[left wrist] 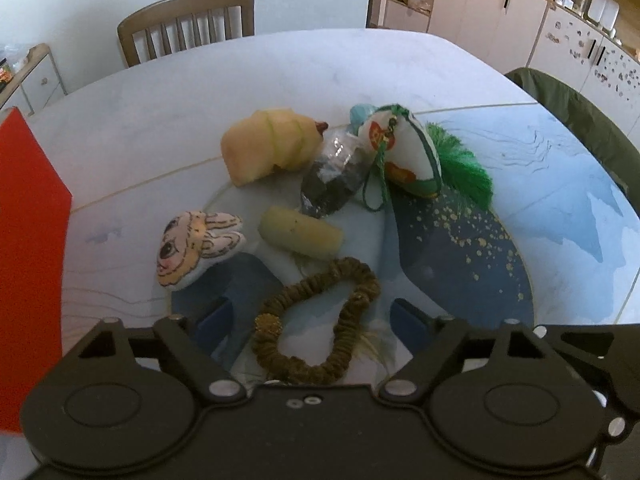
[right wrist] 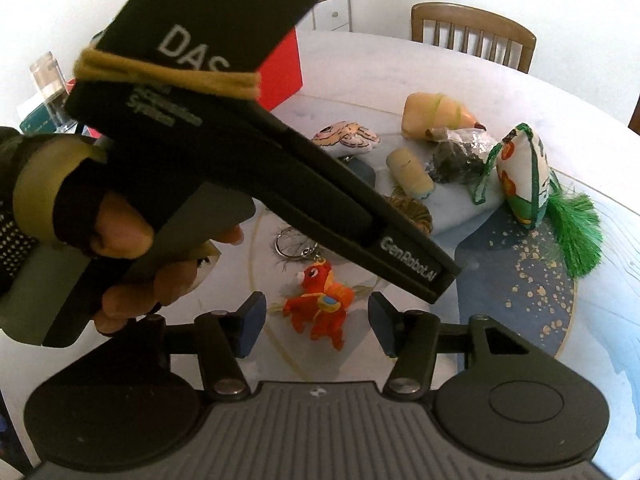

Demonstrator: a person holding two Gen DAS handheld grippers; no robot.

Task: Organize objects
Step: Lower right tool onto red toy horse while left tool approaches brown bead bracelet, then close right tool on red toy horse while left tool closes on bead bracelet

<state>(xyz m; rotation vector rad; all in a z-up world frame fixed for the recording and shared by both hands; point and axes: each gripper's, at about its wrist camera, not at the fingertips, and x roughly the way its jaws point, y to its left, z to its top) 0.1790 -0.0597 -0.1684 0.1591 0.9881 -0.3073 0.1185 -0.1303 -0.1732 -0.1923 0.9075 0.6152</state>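
Hovering wide open and empty over the brown braided ring [left wrist: 320, 320] on the desk [left wrist: 280, 72], the left tool [left wrist: 310, 322] risked snagging it, while the equally open, empty right tool [right wrist: 316, 326] straddled the orange plush keychain [right wrist: 320, 304], close enough to collide.

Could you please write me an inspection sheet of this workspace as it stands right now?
Surface: pale marble-look table with a blue, gold-flecked mat.
Job's things: brown braided fabric ring, rabbit-face cushion, yellow cylinder toy, peach plush roll, clear bag of dark bits, white embroidered sachet with green tassel, red-orange plush keychain.
Clutter: red box.
Grippers: left gripper open around the ring; right gripper open around the keychain.
Cables: nothing seen.
Surroundings: wooden chair, white cabinets.
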